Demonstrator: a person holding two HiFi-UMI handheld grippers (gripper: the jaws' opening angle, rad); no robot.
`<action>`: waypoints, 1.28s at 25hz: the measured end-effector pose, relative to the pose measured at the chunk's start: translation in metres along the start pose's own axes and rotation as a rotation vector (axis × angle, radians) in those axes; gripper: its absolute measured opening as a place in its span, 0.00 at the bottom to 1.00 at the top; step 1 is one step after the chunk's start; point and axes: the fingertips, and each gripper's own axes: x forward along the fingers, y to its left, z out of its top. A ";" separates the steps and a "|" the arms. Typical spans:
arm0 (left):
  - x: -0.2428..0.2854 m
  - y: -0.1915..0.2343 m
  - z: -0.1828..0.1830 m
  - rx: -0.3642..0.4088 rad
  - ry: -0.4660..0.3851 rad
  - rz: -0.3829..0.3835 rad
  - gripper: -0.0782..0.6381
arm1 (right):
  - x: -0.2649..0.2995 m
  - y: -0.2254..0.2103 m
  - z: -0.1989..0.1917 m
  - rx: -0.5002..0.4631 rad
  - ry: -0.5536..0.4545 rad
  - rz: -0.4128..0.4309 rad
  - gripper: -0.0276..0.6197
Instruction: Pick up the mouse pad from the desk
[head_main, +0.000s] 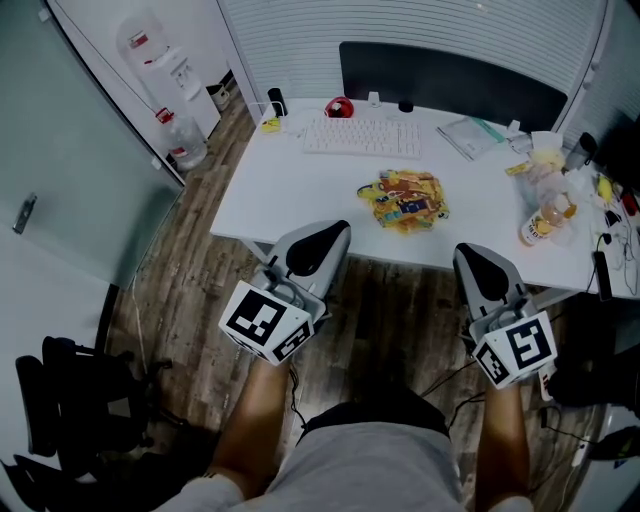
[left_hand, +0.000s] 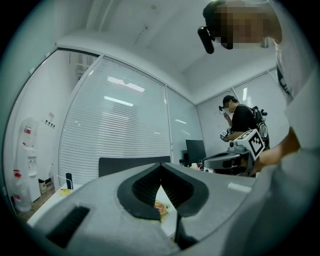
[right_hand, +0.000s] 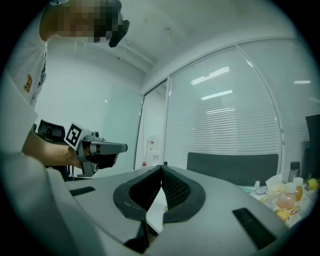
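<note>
A flat, colourful yellow item (head_main: 403, 200), apparently the mouse pad, lies in the middle of the white desk (head_main: 280, 190). A sliver of it (left_hand: 161, 206) shows through the gap below the left jaws. My left gripper (head_main: 335, 232) hovers just off the desk's near edge, shut and empty, pointing at the desk. My right gripper (head_main: 470, 252) hangs beside it to the right, also shut with nothing in it. Both sets of jaws meet at their tips in the left gripper (left_hand: 161, 172) and right gripper (right_hand: 161, 172) views. Each gripper sees the other: the right gripper (left_hand: 235, 160), the left gripper (right_hand: 97, 150).
A white keyboard (head_main: 362, 137) and a red object (head_main: 340, 107) lie at the desk's back, before a dark upright panel (head_main: 450, 85). Bottles and clutter (head_main: 545, 215) crowd the right end. A water dispenser (head_main: 170, 75) stands far left, a black chair (head_main: 70, 400) near left. Another person (left_hand: 240, 120) stands beyond.
</note>
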 end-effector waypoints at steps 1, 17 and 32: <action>0.002 0.001 0.000 0.001 -0.001 -0.003 0.13 | 0.001 -0.002 0.000 -0.001 0.001 -0.002 0.06; 0.052 0.041 -0.017 0.024 0.037 0.023 0.13 | 0.052 -0.057 -0.013 0.005 -0.014 0.001 0.06; 0.142 0.085 -0.054 0.033 0.127 0.037 0.13 | 0.110 -0.145 -0.044 0.018 0.039 0.007 0.06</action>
